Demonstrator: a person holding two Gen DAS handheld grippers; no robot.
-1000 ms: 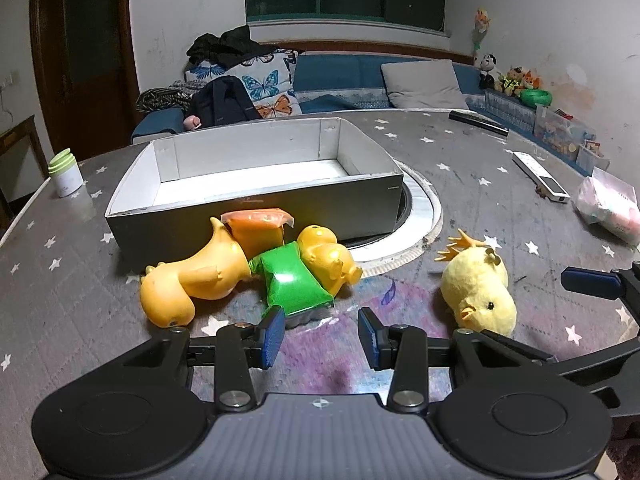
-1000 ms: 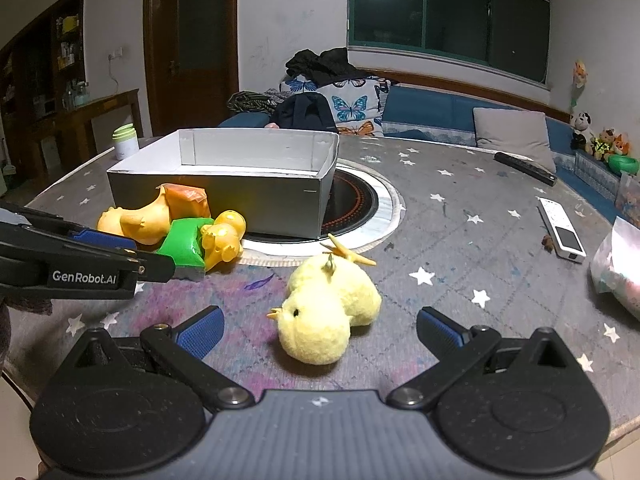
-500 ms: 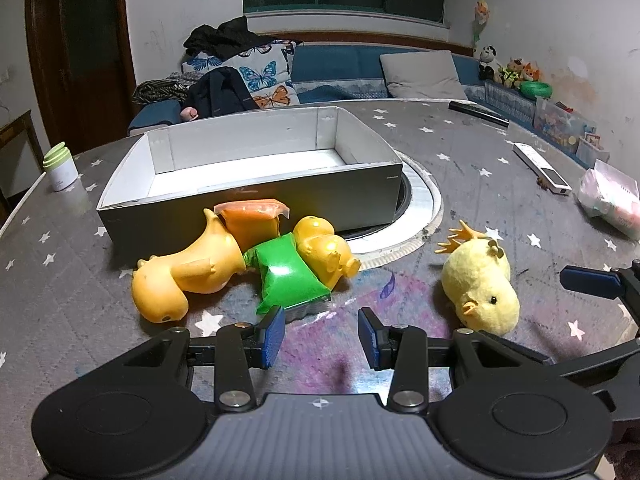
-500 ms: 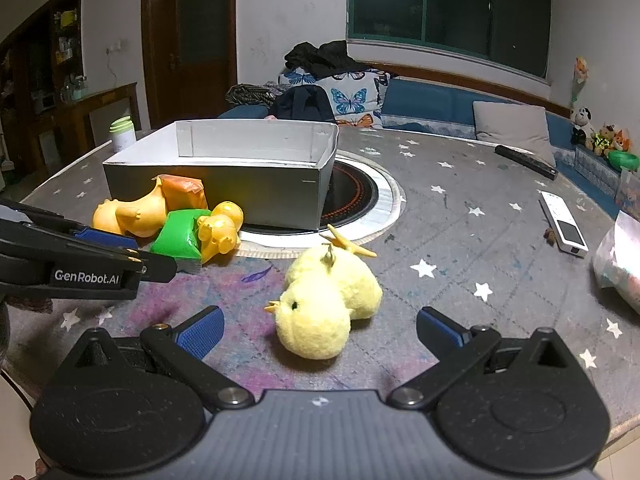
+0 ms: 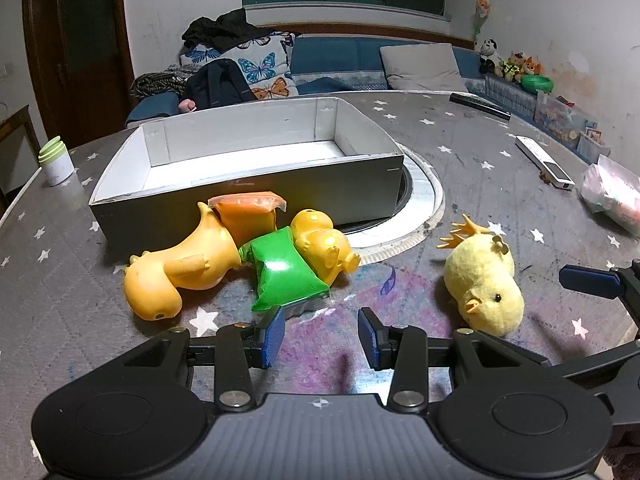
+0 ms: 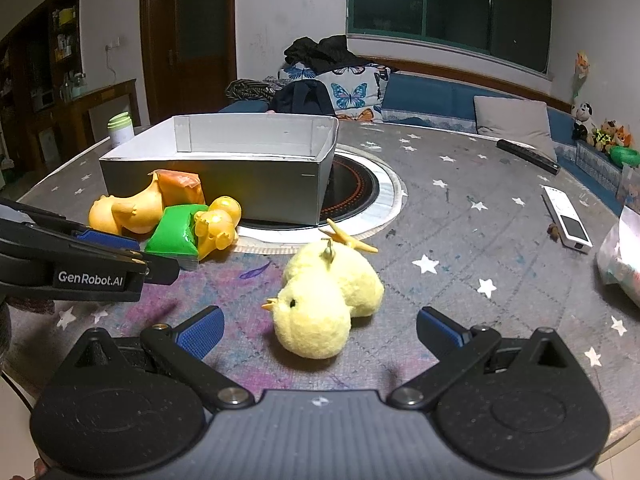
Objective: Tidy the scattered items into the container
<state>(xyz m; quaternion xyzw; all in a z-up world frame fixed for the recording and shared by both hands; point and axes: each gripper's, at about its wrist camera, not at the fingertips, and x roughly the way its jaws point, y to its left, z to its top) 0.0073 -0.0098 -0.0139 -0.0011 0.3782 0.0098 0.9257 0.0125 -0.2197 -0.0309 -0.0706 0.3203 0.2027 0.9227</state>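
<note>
An empty grey box stands on the star-patterned table. In front of it lie a large yellow rubber duck, an orange pouch, a green pouch and a small yellow duck. A yellow plush chick lies to the right. My left gripper is open and empty, just short of the green pouch. My right gripper is wide open and empty, with the chick's head between its fingertips.
A round hotplate ring sits beside the box. A white remote, a black remote, a plastic bag and a green-lidded jar lie on the table. A sofa with cushions stands behind.
Both grippers have edged slightly forward and lower toward the items. The jaws have not changed and nothing on the table has moved.
</note>
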